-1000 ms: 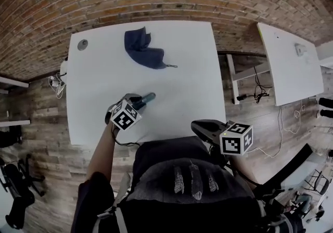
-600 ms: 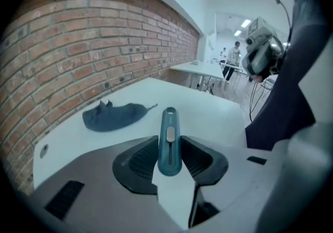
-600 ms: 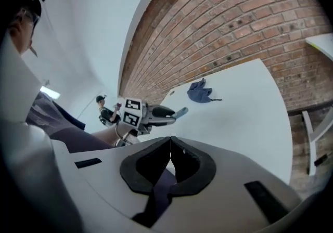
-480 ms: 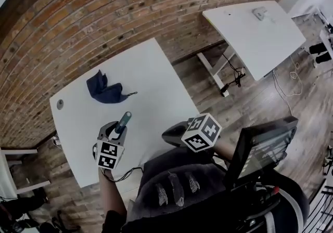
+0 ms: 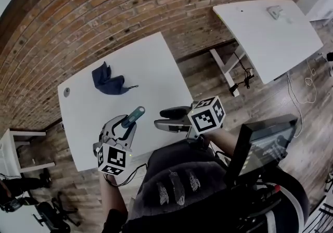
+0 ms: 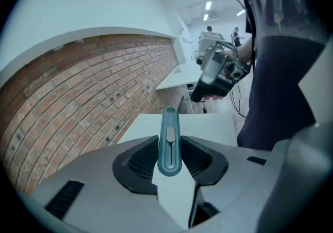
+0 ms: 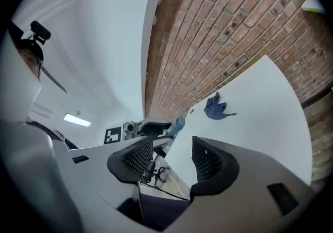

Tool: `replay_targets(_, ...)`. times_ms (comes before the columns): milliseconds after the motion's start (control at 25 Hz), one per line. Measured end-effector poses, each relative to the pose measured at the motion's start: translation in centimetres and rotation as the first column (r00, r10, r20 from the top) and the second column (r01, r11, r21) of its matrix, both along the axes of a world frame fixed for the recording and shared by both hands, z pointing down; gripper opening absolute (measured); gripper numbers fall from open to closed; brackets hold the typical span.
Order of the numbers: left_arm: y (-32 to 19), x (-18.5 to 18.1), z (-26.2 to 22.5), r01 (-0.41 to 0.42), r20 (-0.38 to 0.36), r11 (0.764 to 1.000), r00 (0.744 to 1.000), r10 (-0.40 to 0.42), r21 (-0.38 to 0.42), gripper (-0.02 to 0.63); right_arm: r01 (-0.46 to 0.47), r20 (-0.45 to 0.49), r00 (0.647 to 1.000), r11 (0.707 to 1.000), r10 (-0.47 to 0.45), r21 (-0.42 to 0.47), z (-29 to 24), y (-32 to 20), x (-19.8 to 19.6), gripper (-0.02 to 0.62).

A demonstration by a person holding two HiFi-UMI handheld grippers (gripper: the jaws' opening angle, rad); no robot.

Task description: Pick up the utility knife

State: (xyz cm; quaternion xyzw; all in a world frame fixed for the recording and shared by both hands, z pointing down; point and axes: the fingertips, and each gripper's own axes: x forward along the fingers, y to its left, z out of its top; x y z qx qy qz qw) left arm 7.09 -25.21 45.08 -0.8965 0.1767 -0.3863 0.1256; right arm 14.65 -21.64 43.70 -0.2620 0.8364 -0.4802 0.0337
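Note:
The teal utility knife (image 5: 133, 116) is lifted above the white table (image 5: 156, 70), and my left gripper (image 5: 126, 123) is shut on its handle. In the left gripper view the knife (image 6: 169, 143) stands upright between the pads, its tip pointing away. My right gripper (image 5: 162, 119) hovers just right of the knife over the table's near edge. Its jaws are opening and nothing is between them (image 7: 169, 156). The right gripper view shows the left gripper (image 7: 148, 129) with the knife tip (image 7: 178, 124) sticking out.
A crumpled dark blue cloth (image 5: 108, 82) lies at the table's far side, near a small round grey disc (image 5: 66, 91). A brick wall runs behind. A second white table (image 5: 265, 34) stands to the right, and a dark screen (image 5: 260, 146) is close by my right side.
My left gripper has lifted the knife off the table and risen. The right gripper has swung in toward the knife, and its jaws have gone from shut to apart.

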Motion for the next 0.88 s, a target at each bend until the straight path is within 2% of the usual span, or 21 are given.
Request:
replay_targets(200,3.4,3.5,-1.5,-0.036,0.051,0.997,0.998,0.033,0.072,0.132,0.062,0.063,0.996,0.998,-0.064,0.031,-0.6,0.0,1.8,0.213)
replay_targets(400,5.0,3.9,-2.6,-0.054,0.091,0.994,0.995,0.046,0.09,0.132,0.16,0.124,0.979,0.987,-0.16,0.009,-1.0,-0.1,0.3,0.213)
replay_targets(640,7.5,3.9,-2.6,-0.038,0.156,0.995,0.987,0.024,0.089,0.132,0.314,0.283,0.914,0.949,-0.292,-0.036,-1.0,1.6,-1.9,0.212)
replay_targets(760,8.6,3.6,-2.2,-0.028,0.177,0.996,0.984,0.013,0.084,0.132,0.378,0.304,0.887,0.925,-0.348,-0.042,-0.8,2.9,-3.4,0.21)
replay_targets(800,8.9,3.4,-2.1,-0.02,0.184,0.996,0.983,0.005,0.081,0.132,0.39,0.295,0.885,0.92,-0.361,-0.042,-0.7,3.3,-3.9,0.167)
replay_targets(840,9.1,3.2,-1.9,-0.009,0.185,0.997,0.983,-0.006,0.076,0.132,0.394,0.28,0.886,0.918,-0.369,-0.04,-0.6,3.6,-4.3,0.078)
replay_targets(880,9.1,3.0,-1.8,0.005,0.181,0.997,0.983,-0.018,0.071,0.132,0.395,0.265,0.89,0.918,-0.372,-0.037,-0.5,3.8,-4.6,0.075)
